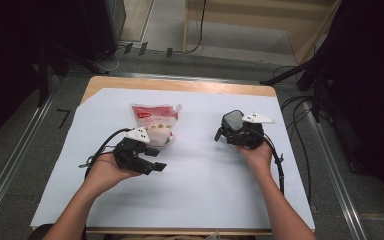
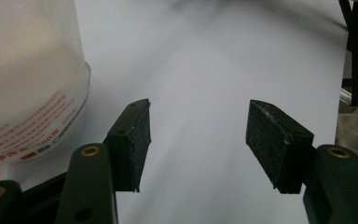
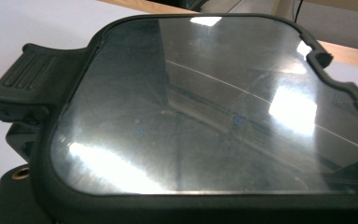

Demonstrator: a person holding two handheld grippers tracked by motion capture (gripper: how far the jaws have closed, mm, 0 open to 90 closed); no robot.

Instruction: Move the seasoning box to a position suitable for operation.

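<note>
On the white sheet (image 1: 200, 170) that covers the desk (image 1: 180, 84), the pouch (image 1: 155, 122) serves as the landmark. It is a white and red spouted bag that lies flat on the sheet.

Nearest the person, the left gripper (image 1: 152, 166) hovers just on the near side of the pouch, held in the left hand (image 1: 105, 172). In the left gripper view its jaws stand released, well apart, with bare white sheet between them, and the pouch's printed bottom edge (image 2: 28, 93) lies just beside one jaw, not between them.

Well to the right of the pouch, the right gripper (image 1: 227, 131) sits in the right hand (image 1: 257, 152). It carries a dark lid with a glossy clear panel (image 3: 205, 107) and a ribbed tab (image 3: 25, 74). I cannot tell how its jaws stand.
</note>
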